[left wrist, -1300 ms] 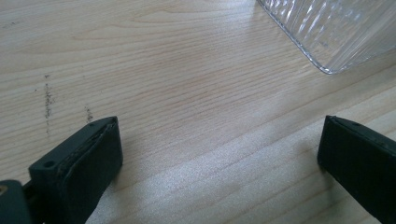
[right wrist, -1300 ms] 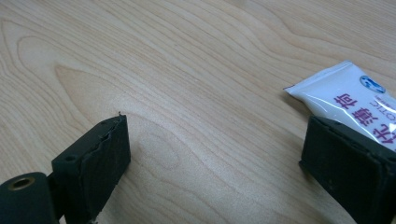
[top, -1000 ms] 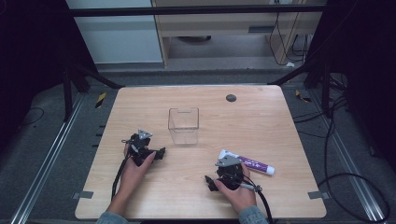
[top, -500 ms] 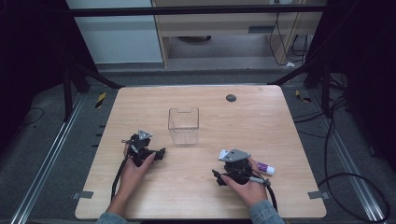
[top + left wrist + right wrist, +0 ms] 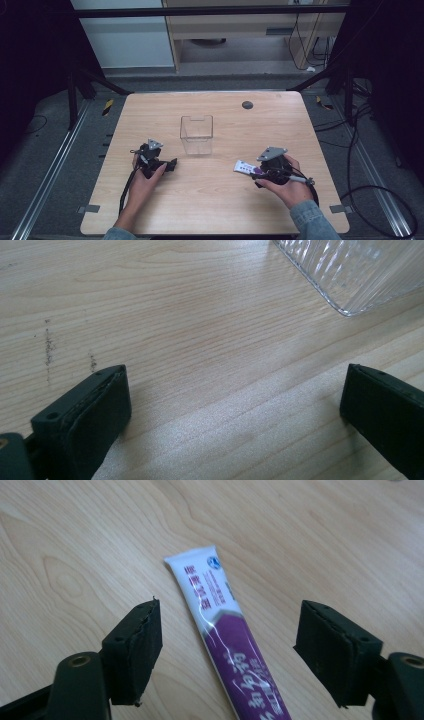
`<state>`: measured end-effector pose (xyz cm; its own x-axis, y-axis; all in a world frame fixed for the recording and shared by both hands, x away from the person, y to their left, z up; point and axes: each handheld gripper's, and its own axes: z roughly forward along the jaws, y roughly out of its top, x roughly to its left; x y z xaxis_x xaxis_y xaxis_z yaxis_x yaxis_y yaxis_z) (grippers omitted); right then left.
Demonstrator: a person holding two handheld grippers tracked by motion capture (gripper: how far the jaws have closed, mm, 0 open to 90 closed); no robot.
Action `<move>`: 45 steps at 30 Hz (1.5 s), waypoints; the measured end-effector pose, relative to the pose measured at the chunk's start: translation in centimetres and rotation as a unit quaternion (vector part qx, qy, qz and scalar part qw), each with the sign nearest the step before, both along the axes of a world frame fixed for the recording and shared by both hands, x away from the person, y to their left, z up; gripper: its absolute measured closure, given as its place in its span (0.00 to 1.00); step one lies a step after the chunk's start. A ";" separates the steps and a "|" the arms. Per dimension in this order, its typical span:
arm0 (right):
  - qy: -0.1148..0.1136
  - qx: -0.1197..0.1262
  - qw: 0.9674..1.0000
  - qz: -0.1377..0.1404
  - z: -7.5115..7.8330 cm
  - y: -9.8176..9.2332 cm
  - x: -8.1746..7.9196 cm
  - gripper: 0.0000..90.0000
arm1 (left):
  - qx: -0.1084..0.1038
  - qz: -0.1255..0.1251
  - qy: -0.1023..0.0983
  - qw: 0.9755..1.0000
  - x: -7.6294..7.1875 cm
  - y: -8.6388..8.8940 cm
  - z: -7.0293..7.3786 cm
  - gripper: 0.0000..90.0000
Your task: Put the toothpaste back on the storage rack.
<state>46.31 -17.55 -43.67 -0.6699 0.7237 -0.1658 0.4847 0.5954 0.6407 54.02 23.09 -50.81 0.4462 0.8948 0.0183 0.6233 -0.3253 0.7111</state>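
A white and purple tube [image 5: 220,625] lies flat on the wooden table [image 5: 225,210] at the front right, and its white end [image 5: 244,166] pokes out to the left of my right gripper [image 5: 260,172]. In the right gripper view, the right gripper [image 5: 232,630] straddles the tube; its jaws have just been closing, with a gap left on each side of the tube. My left gripper [image 5: 172,164] rests at the front left, open over bare wood [image 5: 235,405]. A clear plastic box [image 5: 196,134] stands at the table's middle.
A corner of the clear ribbed box [image 5: 360,270] lies just ahead and right of the left jaws. A small dark round disc [image 5: 247,105] sits near the table's far edge. Black frame bars and cables surround the table.
My right hand has moved right and risen over the tube, so the tube's white end now shows at its left. The left hand has stayed put.
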 end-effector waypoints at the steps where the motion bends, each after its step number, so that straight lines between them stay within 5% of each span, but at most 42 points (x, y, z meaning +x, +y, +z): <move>1: 0.005 0.001 1.000 0.000 0.0 -0.3 0.1 0.31 | 0.000 0.000 0.000 1.000 0.0 0.0 0.0 0.00; 8: 0.041 0.001 0.999 0.007 -0.4 -2.0 0.5 0.34 | 0.000 -0.001 0.000 1.000 0.0 0.0 0.0 0.00; 27: 0.072 -0.011 0.997 0.028 -1.1 -2.8 0.8 0.46 | 0.001 0.001 0.000 1.000 0.3 -0.1 0.0 0.00; 45: 0.079 0.004 0.996 0.033 -1.9 -2.3 1.4 0.45 | 0.000 0.002 0.000 1.000 0.2 -0.1 0.0 0.00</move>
